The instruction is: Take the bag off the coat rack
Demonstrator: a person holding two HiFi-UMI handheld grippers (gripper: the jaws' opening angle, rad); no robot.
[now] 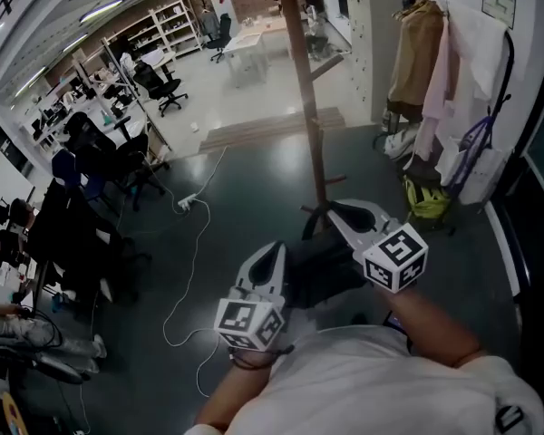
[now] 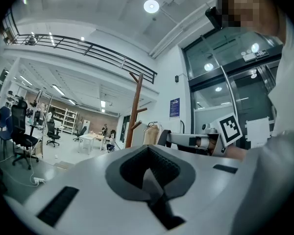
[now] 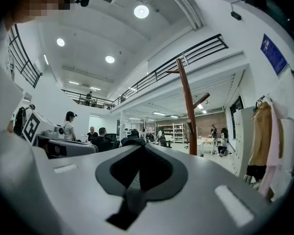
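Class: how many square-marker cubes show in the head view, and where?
2. One cube sits on the left gripper, bottom centre; the other cube on the right gripper, higher and further right. None appears hidden.

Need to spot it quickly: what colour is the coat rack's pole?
The coat rack pole is reddish-brown wood, clearest in the head view.

Office chairs (image 1: 168,87), white power strip (image 1: 187,202), shelves (image 1: 168,16)

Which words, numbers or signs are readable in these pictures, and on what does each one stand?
No text is readable.
Blue sign on the wall: print too small.
White sheet beside the glass door: blurred.
Marker cubes: black square patterns, no letters.
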